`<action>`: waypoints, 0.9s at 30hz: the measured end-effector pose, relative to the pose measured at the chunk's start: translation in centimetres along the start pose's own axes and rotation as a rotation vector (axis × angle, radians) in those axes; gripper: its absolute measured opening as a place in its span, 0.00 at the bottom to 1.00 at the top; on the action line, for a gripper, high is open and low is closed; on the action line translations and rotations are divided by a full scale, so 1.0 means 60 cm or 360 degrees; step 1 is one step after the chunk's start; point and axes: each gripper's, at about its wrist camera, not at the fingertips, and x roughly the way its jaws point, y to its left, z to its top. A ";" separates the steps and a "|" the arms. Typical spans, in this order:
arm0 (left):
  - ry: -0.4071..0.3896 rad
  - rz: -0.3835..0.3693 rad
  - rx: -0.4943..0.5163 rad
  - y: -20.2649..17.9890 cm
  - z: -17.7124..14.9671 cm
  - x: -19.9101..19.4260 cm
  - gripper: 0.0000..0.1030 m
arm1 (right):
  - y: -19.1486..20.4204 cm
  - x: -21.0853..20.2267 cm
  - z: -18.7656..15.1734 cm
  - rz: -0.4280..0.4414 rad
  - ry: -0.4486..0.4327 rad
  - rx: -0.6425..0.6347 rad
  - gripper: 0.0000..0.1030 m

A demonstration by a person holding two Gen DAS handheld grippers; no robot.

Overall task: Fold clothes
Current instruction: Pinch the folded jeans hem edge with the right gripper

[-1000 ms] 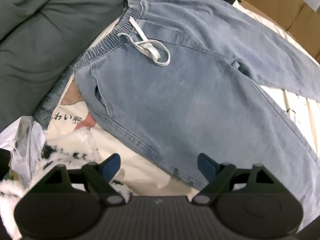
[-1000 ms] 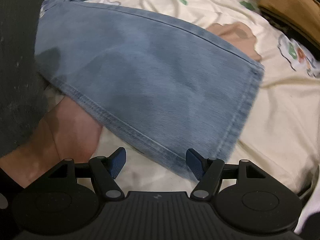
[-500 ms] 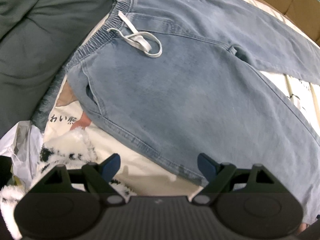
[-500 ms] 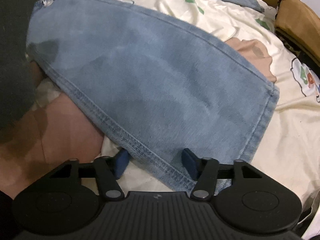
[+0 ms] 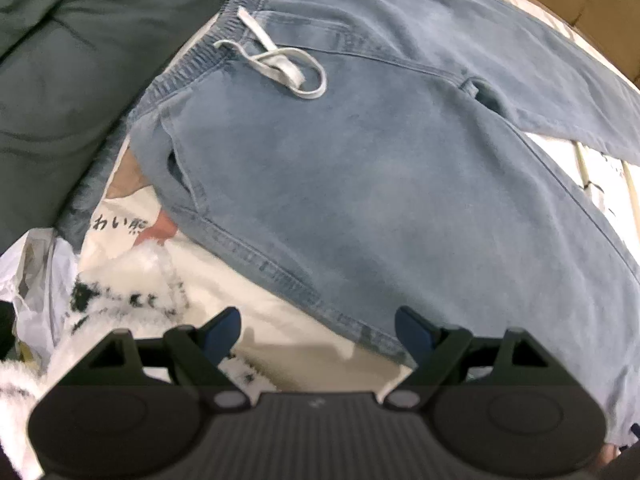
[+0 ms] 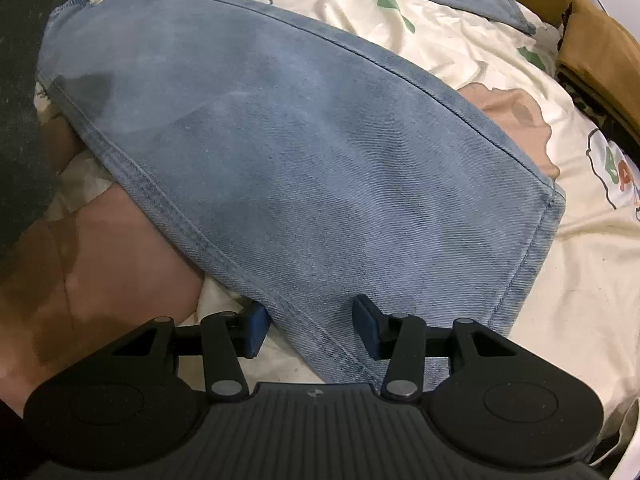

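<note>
Light blue jeans (image 5: pixel 360 184) lie flat on a bed, elastic waistband (image 5: pixel 192 64) and white drawstring (image 5: pixel 280 68) at the top of the left wrist view. My left gripper (image 5: pixel 318 332) hangs open over the outer side seam near the hip; nothing is pinched. In the right wrist view one jeans leg (image 6: pixel 300 160) runs to its hem (image 6: pixel 532 248). My right gripper (image 6: pixel 311 326) is low on that leg's stitched side edge. Its jaws are closing with the seam between them, and a wide gap still shows between the pads.
A cream printed bedsheet (image 6: pixel 580 280) lies under the jeans. A dark quilt (image 5: pixel 60 60) sits left of the waistband. A fluffy white speckled garment (image 5: pixel 120 300) and a plastic bag (image 5: pixel 32 272) lie at lower left. Cardboard (image 5: pixel 580 0) and brown folded cloth (image 6: pixel 600 48) border the far side.
My right gripper has come down onto the leg's side seam and its jaws have narrowed around it. The left gripper has stayed open while its view has drifted slightly along the jeans.
</note>
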 end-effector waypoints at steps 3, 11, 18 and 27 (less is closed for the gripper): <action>0.0009 0.0008 -0.0029 0.007 -0.004 0.005 0.84 | -0.002 -0.004 0.003 0.0016 0.0011 -0.0001 0.40; 0.0020 0.0003 -0.0056 0.016 -0.010 0.014 0.84 | 0.006 -0.013 0.007 -0.0021 0.0012 -0.0146 0.13; 0.0004 -0.0036 -0.0113 0.023 -0.006 0.015 0.84 | 0.011 0.005 0.021 -0.0059 0.0034 -0.0133 0.20; -0.0052 -0.0142 -0.0417 0.078 -0.009 0.028 0.83 | -0.014 -0.022 0.040 0.0044 0.0101 -0.0080 0.03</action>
